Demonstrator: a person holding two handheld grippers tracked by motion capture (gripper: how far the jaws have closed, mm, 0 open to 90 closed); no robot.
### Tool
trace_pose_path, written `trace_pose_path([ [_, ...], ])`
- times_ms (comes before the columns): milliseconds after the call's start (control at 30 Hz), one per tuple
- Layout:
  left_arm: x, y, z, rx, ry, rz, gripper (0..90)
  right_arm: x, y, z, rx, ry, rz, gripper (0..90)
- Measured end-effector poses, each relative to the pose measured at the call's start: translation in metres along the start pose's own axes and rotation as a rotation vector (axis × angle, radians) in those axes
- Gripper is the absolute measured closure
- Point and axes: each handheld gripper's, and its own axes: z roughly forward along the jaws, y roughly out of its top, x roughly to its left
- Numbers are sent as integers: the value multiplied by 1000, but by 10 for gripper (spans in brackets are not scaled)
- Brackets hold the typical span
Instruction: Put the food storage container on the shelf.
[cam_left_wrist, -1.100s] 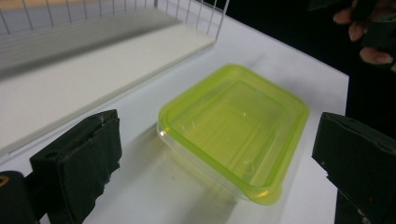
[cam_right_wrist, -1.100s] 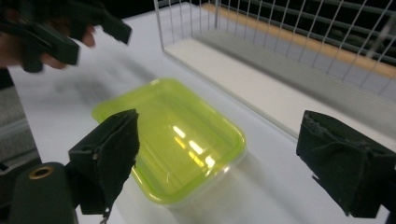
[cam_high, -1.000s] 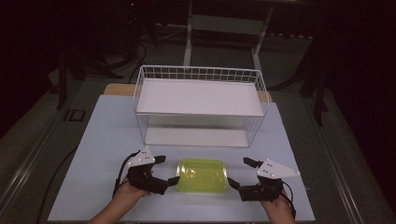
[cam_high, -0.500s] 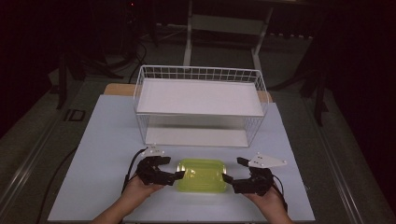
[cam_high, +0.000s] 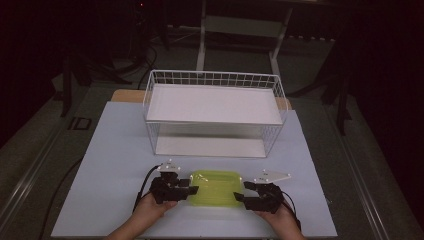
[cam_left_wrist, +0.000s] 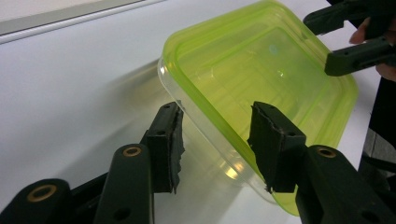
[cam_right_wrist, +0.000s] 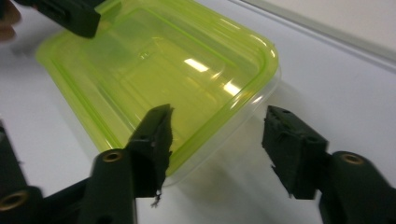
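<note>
Yellow-green lidded container (cam_high: 215, 188) sits flat on the white worktop (cam_high: 110, 145), near the person's edge, in front of the white wire basket (cam_high: 214, 111) and apart from it. Basket is further back on the worktop, with a white panel laid across it.

Left tool (cam_high: 186, 190) is at the container's left end, right tool (cam_high: 241, 196) at its right end; the container lies between the two. Each tool is held in a hand, left hand (cam_high: 150, 209) and right hand (cam_high: 276, 216) coming in from the bottom of the high view.

Left gripper view: left tool (cam_left_wrist: 217, 142) spread wide, jaws straddling the container's (cam_left_wrist: 261, 79) near corner. One jaw sits outside the clear wall on the worktop side, the other over the green lid edge. Pads (cam_left_wrist: 271, 140) look close to the rim, but whether they touch it I cannot tell. Nothing clamped. The right tool (cam_left_wrist: 348, 39) shows at the far end of the container, top right, also parted.

Right gripper view: right tool (cam_right_wrist: 217, 149) spread wide too. Left jaw overlaps the lid edge near the corner of the container (cam_right_wrist: 159, 70), right jaw stands off over bare worktop beside the clear wall. No grip on anything. Left tool (cam_right_wrist: 74, 16) shows at the far end, top left, at the lid's rim.

Container's lid is on, clear base underneath.
</note>
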Motion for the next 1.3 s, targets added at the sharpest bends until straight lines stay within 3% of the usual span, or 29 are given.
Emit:
trace_pose_path([
  [100,0,-1,0,-1,-17,-21,586,1,1,0,4,-8,4,494],
  [200,-1,-2,-2,-4,-26,-14,602,-1,1,-1,10,20,46,538],
  [300,-3,-3,-3,0,-37,-20,632,1,1,-2,14,21,55,567],
  [533,-9,-3,-8,11,-26,-8,681,5,1,-6,21,46,76,624],
  [633,-11,-3,-9,11,-20,3,701,5,0,-8,24,81,124,658],
  [833,-13,-5,-11,13,-16,9,706,11,3,-10,22,54,105,670],
  [1100,-19,-4,-14,19,5,-18,738,14,3,-10,45,43,115,695],
  [1300,-25,-4,-17,24,21,-30,803,13,5,-13,40,16,143,772],
])
